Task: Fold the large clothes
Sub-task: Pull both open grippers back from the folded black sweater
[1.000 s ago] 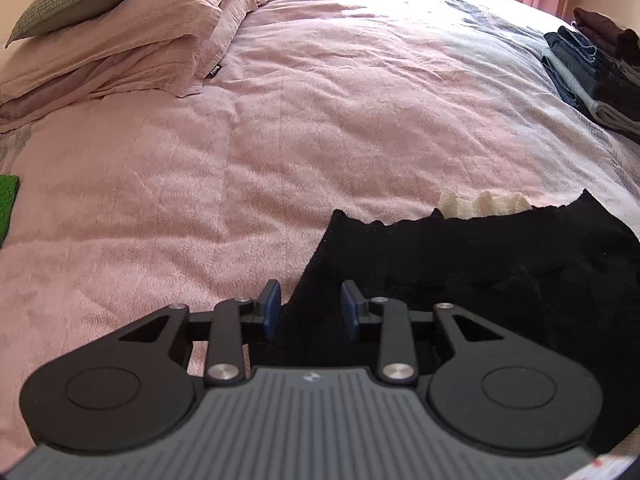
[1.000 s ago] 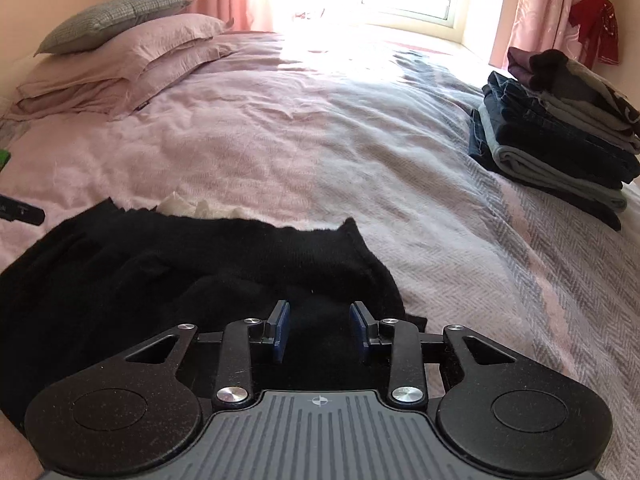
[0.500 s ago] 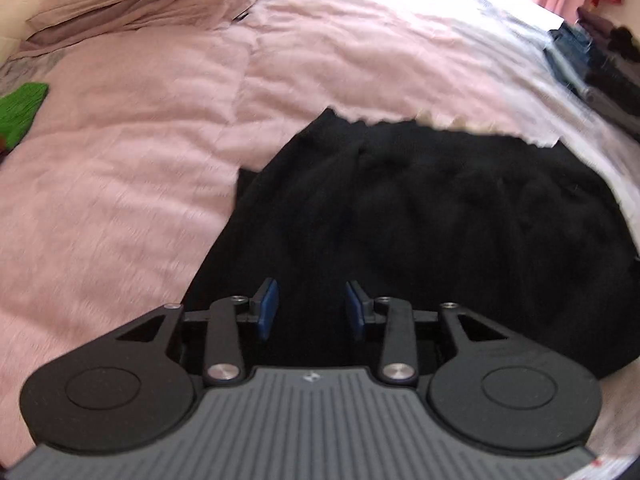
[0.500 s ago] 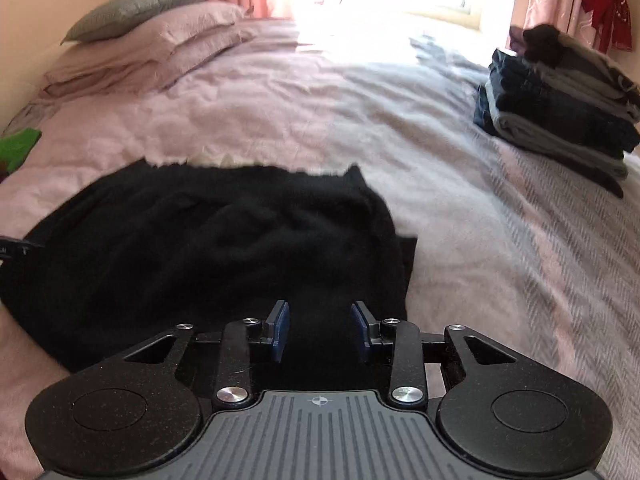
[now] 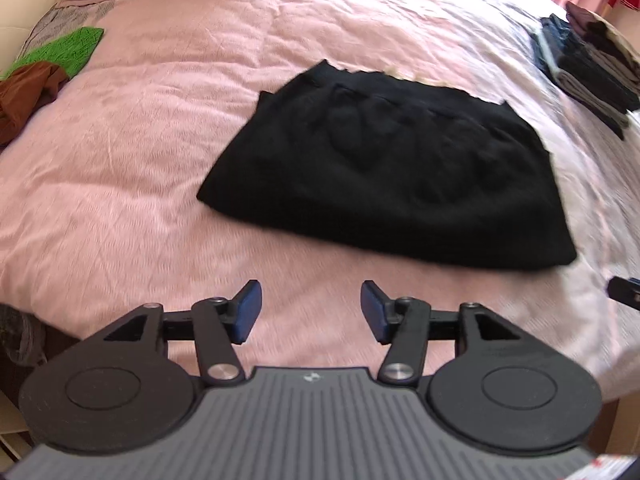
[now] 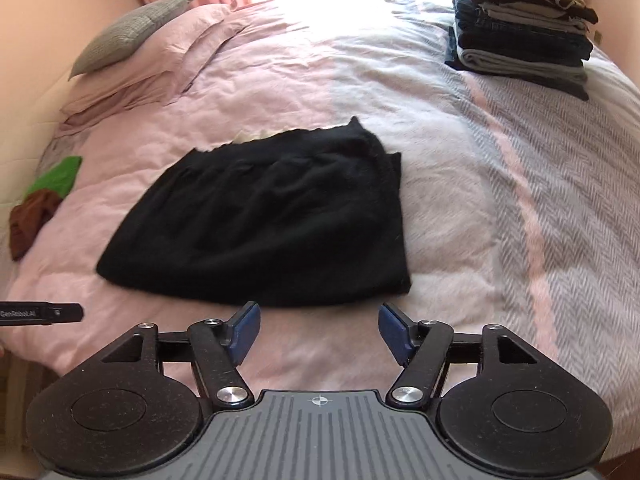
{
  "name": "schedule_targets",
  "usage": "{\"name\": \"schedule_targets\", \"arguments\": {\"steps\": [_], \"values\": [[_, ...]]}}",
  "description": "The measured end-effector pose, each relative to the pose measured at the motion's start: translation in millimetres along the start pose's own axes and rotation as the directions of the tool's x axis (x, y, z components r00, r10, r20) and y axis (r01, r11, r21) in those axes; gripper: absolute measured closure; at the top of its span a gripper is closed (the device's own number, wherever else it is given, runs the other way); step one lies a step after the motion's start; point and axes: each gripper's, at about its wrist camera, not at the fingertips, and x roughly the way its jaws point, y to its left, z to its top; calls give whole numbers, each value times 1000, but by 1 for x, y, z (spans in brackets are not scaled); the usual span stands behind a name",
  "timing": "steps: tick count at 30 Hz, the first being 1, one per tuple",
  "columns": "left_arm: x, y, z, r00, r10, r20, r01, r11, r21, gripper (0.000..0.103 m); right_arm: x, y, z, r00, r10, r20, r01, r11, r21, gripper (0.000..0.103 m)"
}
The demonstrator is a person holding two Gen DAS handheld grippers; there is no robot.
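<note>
The folded black garment (image 6: 264, 220) lies flat on the pink bedspread (image 6: 280, 76), near the bed's front edge. The left gripper (image 5: 311, 312) and right gripper (image 6: 319, 328) hover just short of its near edge, each with fingers spread wide and holding nothing. In the right wrist view, the left gripper's side bar reads "GenRobot.AI". A stack of folded clothes (image 6: 520, 36) sits well apart at the far right. Green cloth (image 5: 60, 50) and brown cloth (image 5: 24, 92) lie at the left edge. Bare bedspread surrounds the garment.
</note>
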Motion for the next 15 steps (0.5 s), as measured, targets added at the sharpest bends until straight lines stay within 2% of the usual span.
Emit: {"name": "schedule_targets", "arguments": {"steps": [5,9,15], "values": [[-27,-12,-16,998,17,-53,-16,1000,26,52,-29,14,-12,1000,-7,-24,6,1000,-21,38],[-39,-13,-20,998,27,-62,-25,999,40,52,-40,21,-22,998,-15,-56,13,999,-36,38],[-44,-3,-16,998,-18,-54,21,999,44,52,-39,31,-26,994,-44,-96,39,998,-58,38]]}}
